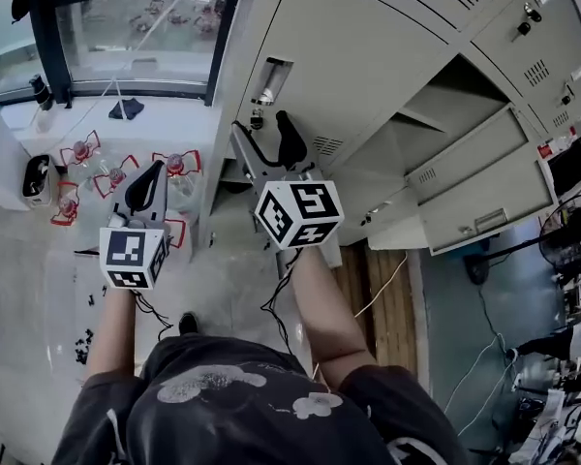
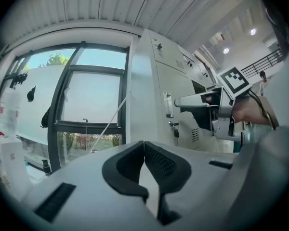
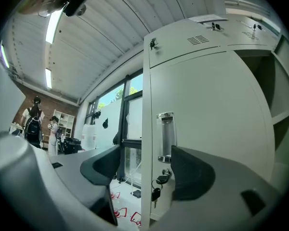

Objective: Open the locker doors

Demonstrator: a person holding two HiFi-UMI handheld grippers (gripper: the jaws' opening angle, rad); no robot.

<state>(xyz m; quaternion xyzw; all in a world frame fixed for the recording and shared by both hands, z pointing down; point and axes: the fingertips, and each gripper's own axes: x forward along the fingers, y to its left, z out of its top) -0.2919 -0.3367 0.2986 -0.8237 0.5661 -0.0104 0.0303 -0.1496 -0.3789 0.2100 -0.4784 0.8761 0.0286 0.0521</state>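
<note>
The right gripper (image 3: 147, 165), jaws spread wide, lines up on the chrome recessed handle (image 3: 165, 137) of the closed pale grey metal locker door (image 3: 212, 109) at twelve o'clock, seemingly ready to pull. The left gripper (image 2: 144, 146), pinched together and empty, hangs spare at nine o'clock.

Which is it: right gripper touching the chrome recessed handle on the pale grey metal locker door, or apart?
Apart. Head view shows bare locker door between the right gripper and the chrome recessed handle; its jaws stand open.
</note>
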